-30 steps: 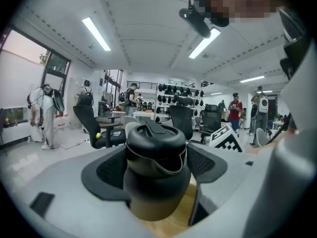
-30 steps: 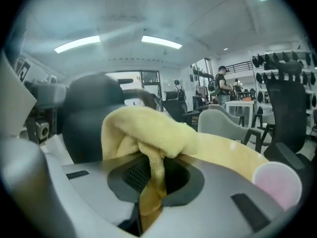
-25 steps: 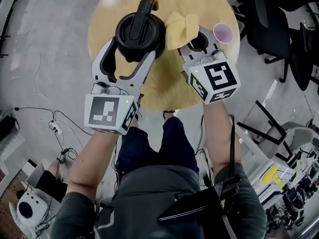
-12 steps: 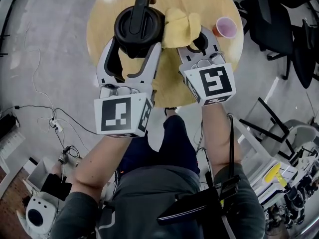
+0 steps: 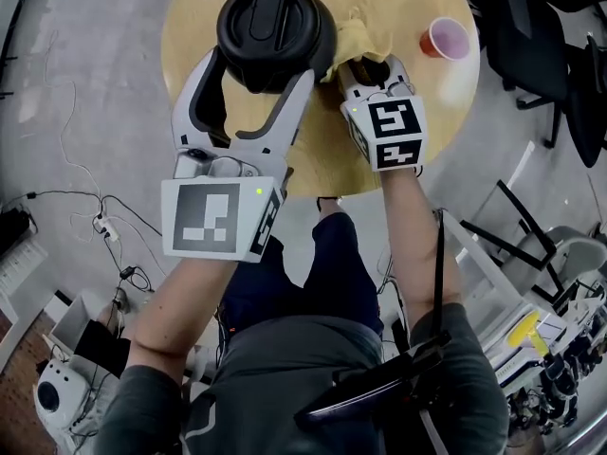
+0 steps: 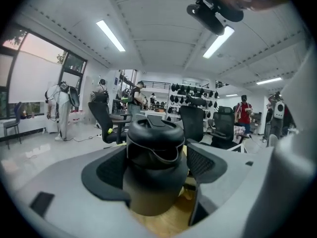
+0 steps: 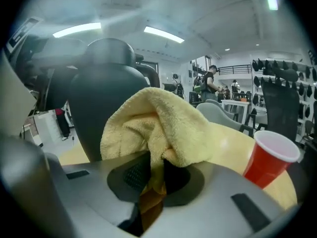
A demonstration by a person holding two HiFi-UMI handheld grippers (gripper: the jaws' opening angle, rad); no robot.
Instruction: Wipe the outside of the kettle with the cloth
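Kettle: black, lid on, upright at the far part of the round wooden table, between the left gripper's jaws.
Left gripper: jaws spread wide, 1 pad on each side of the kettle's body, gripping it.
Right gripper: jaws narrow, pinched on the cloth.
Cloth: yellow, bunched, rising out of the right jaws and lying against the kettle's right side.
Cup: 1 red cup, upright on the table, right of the cloth and apart from it.
Floor: grey, with cables at the left and black chairs at the right.
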